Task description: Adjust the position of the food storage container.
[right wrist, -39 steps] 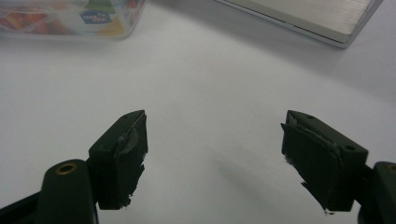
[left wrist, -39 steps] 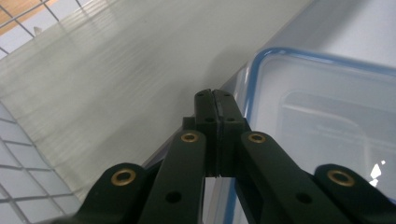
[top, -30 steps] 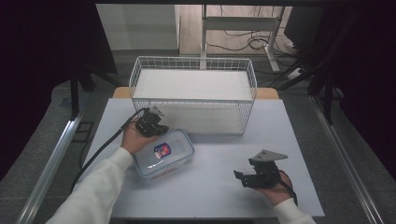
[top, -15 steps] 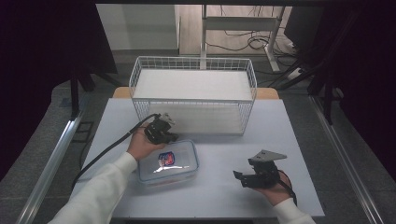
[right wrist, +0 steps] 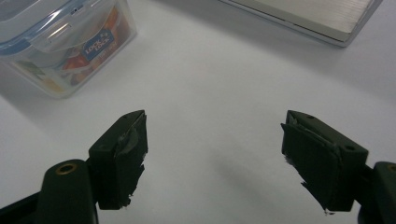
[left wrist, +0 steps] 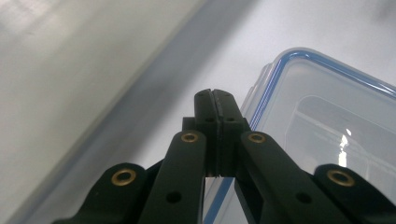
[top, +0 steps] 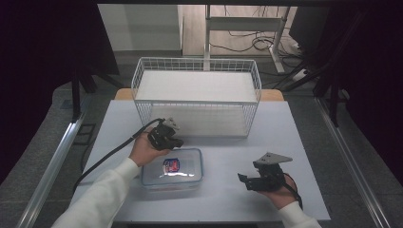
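A clear plastic container [top: 173, 167] with a blue-rimmed lid and a red-and-blue label lies on the white table [top: 223, 142], left of the middle. My left gripper [top: 177, 142] hovers at its far left corner, jaws shut with nothing between them. In the left gripper view the closed tips [left wrist: 215, 100] sit just beside the lid's blue rim [left wrist: 275, 79]; whether they touch it I cannot tell. My right gripper [top: 243, 182] rests low at the near right, pointing left, open and empty. Its jaws [right wrist: 215, 154] stand wide over bare table, with the container [right wrist: 60, 42] farther off.
A white wire basket [top: 197, 95] stands at the back of the table, and its base edge [right wrist: 317, 18] shows in the right gripper view. A black cable [top: 109, 156] trails from the left gripper off the table's left side. A sleeved forearm [top: 95, 199] comes in from the bottom left.
My left gripper has moved right, toward the table's middle. The container has shifted a little right and nearer the front edge. The right gripper has stayed put.
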A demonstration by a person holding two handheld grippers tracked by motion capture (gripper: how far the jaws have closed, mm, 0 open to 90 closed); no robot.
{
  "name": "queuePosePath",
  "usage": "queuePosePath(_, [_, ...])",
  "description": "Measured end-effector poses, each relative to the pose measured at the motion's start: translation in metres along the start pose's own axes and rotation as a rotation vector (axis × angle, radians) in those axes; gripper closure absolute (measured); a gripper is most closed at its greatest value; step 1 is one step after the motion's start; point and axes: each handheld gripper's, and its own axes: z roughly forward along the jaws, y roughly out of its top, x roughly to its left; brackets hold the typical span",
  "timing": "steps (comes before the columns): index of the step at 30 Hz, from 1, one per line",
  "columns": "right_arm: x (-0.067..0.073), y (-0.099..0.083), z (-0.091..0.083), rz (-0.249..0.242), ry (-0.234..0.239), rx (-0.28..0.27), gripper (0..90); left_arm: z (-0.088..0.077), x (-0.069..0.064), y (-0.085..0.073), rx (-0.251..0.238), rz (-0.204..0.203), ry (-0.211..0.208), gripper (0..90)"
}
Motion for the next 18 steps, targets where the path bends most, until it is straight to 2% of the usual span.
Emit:
queuePosePath(3, [0.0,-0.001,0.0,0.002,-0.001,0.001,22.4,-0.02,-0.001,-0.004,-0.037,-0.005,0.035,90.0])
queuePosePath(6, [0.0,-0.001,-0.001,-0.002,-0.004,0.001,22.3,-0.042,-0.001,-0.017,-0.074,-0.04,0.052,90.0])
queuePosePath(10, [0.0,0.0,-0.002,-0.002,-0.01,-0.005,22.2,-0.068,0.001,-0.045,-0.108,-0.1,0.067,90.0])
queuePosePath(12, [0.0,0.0,-0.003,0.001,-0.015,-0.006,22.1,-0.082,0.003,-0.064,-0.135,-0.147,0.081,90.0])
queuePosePath(18, [0.0,0.0,-0.001,0.004,-0.022,-0.001,22.0,-0.101,0.004,-0.105,-0.162,-0.254,0.095,90.0])
